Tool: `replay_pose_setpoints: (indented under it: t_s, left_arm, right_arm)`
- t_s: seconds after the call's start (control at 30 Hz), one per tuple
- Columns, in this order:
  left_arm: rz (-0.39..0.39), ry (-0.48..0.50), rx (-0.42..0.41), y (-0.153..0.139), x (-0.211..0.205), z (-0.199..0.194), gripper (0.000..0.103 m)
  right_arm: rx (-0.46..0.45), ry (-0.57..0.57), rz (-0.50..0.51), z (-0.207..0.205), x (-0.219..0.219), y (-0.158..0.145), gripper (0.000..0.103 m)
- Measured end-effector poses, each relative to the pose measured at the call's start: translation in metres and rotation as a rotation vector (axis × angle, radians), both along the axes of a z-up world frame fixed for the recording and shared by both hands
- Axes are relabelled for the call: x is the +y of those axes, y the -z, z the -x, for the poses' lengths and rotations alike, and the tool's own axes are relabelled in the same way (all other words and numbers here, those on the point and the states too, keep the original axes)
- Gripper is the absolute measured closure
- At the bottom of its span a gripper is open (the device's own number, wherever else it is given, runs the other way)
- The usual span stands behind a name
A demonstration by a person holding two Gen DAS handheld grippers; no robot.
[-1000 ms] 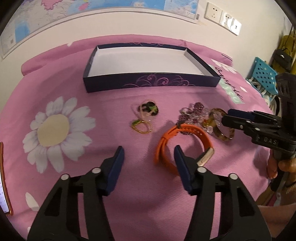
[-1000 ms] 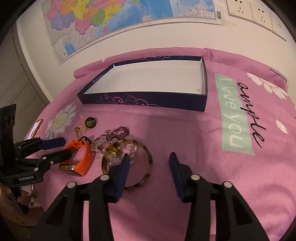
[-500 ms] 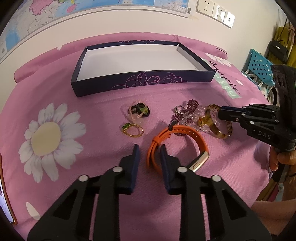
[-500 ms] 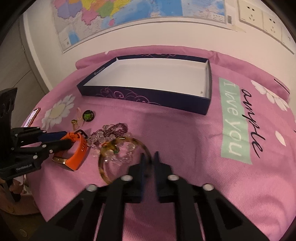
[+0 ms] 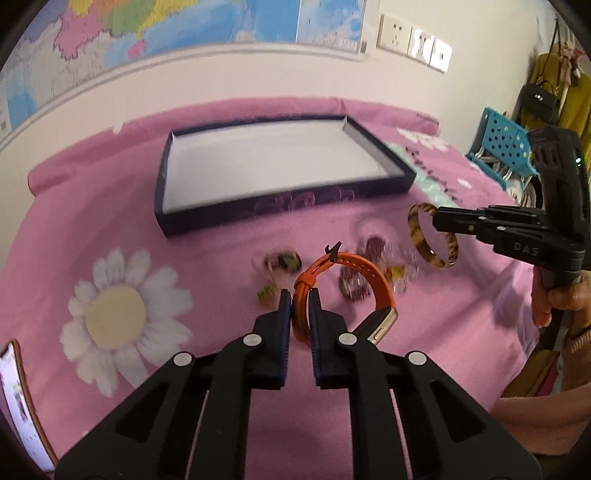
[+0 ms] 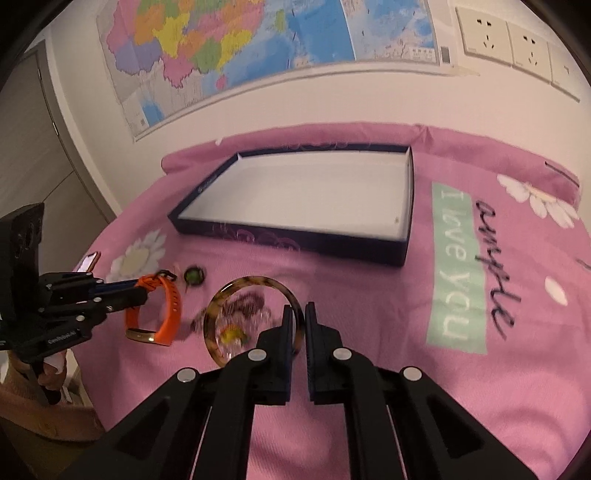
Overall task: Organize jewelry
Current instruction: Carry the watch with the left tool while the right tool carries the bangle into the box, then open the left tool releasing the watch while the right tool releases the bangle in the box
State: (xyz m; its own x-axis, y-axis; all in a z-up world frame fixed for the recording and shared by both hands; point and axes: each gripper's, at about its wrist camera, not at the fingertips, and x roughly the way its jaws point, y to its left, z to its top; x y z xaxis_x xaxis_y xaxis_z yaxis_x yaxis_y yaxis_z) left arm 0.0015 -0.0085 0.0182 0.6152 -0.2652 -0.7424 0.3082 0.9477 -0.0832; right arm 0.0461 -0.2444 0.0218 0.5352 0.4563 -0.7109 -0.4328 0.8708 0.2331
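My left gripper (image 5: 299,295) is shut on the orange watch band (image 5: 369,271) and holds it above the pink cloth; it shows in the right wrist view (image 6: 168,308) too. My right gripper (image 6: 297,312) is shut on the tortoiseshell bangle (image 6: 251,282), lifted off the cloth, also seen in the left wrist view (image 5: 417,236). A purple bead bracelet (image 5: 373,245), a dark green ring (image 6: 194,276) and small gold pieces (image 5: 266,293) lie on the cloth below. The dark blue box (image 5: 207,221) with a white inside stands empty behind them.
A phone (image 5: 20,398) lies at the cloth's left edge. A wall with a map (image 6: 258,44) and sockets (image 6: 487,31) is behind the box. A blue plastic basket (image 5: 498,144) stands at the right.
Both grippers closed, the left on the orange watch band and the right on the bangle, and both lifted their pieces off the cloth.
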Motion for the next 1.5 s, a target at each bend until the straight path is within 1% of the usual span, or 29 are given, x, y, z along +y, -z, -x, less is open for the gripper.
replay_pose_setpoints:
  t_s: [0.2,0.33,0.43,0.63,0.8,0.97,1.13,1.37,1.5]
  left_arm:
    - [-0.015,0.013,-0.082,-0.029,0.007,-0.024,0.093]
    - [-0.037,0.029,-0.11,-0.041,0.01,-0.058,0.093]
    - [-0.048,0.042,-0.112,-0.043,0.009,-0.084,0.093]
    - [-0.08,0.059,-0.107,-0.036,0.004,-0.134,0.093]
    - [-0.116,0.076,-0.088,-0.028,-0.002,-0.174,0.093]
    - [-0.158,0.083,-0.066,-0.02,-0.008,-0.206,0.092]
    - [-0.196,0.097,-0.042,-0.009,-0.015,-0.229,0.092]
    - [-0.218,0.098,-0.024,-0.001,-0.019,-0.247,0.094]
    - [-0.221,0.078,-0.001,0.005,-0.019,-0.256,0.094]
  right_arm:
    - [-0.045,0.001,-0.016,-0.025,0.005,-0.016,0.098]
    - [-0.063,0.012,-0.022,-0.056,0.009,-0.025,0.098]
    - [-0.067,0.033,-0.009,-0.082,0.012,-0.028,0.098]
    - [-0.045,0.07,0.006,-0.136,0.02,-0.024,0.098]
    - [-0.01,0.1,0.043,-0.178,0.032,-0.013,0.098]
    - [0.03,0.116,0.083,-0.207,0.044,0.001,0.098]
    - [0.069,0.128,0.126,-0.226,0.051,0.012,0.098]
    - [0.101,0.156,0.161,-0.241,0.053,0.016,0.097]
    - [0.113,0.172,0.162,-0.245,0.053,0.018,0.096]
